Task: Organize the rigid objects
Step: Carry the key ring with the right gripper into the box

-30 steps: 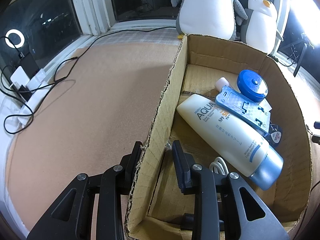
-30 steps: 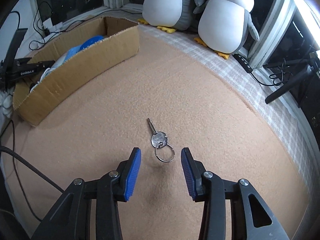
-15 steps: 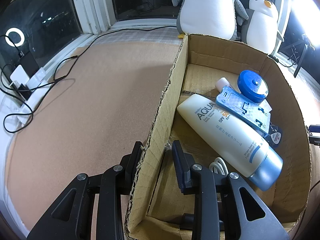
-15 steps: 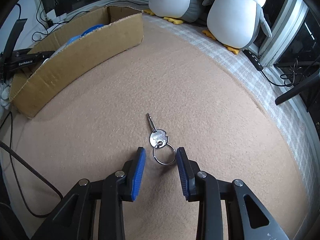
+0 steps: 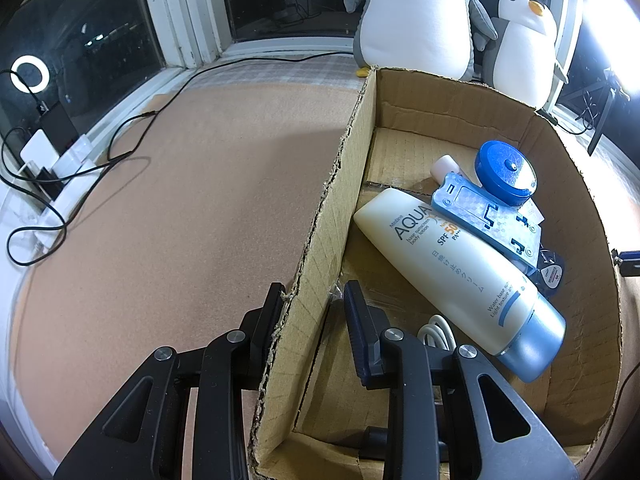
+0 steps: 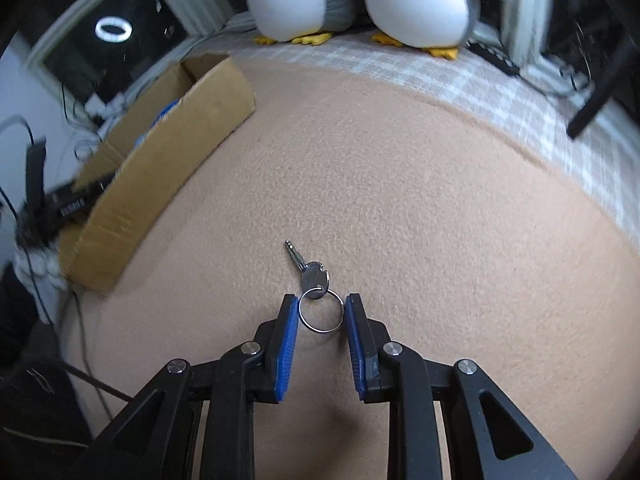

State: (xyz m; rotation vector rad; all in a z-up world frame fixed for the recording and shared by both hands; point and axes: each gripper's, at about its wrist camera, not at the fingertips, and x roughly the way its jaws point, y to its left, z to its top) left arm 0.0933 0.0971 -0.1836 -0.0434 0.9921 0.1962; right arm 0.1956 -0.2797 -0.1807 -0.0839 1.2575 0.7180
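Note:
A silver key (image 6: 311, 273) with a split ring (image 6: 321, 315) lies on the tan felt. My right gripper (image 6: 322, 310) is low over it, jaws narrowed, with the ring between the blue pads; whether they pinch it I cannot tell. My left gripper (image 5: 310, 300) straddles the left wall of a cardboard box (image 5: 320, 224), one finger outside, one inside, close against the wall. In the box lie a white sunscreen tube (image 5: 452, 276), a blue patterned case (image 5: 488, 220), a blue round lid (image 5: 505, 172) and a white cable (image 5: 438, 330). The box also shows in the right wrist view (image 6: 160, 160).
Two plush penguins (image 5: 416, 16) stand behind the box by the window. Black cables (image 5: 80, 168) and chargers lie at the left edge of the felt. A tripod leg (image 6: 600, 100) stands at the far right. A dark device (image 6: 68, 204) lies by the box.
My right gripper has moved forward and down and its jaws have narrowed around the key ring. My left gripper and the box have stayed put.

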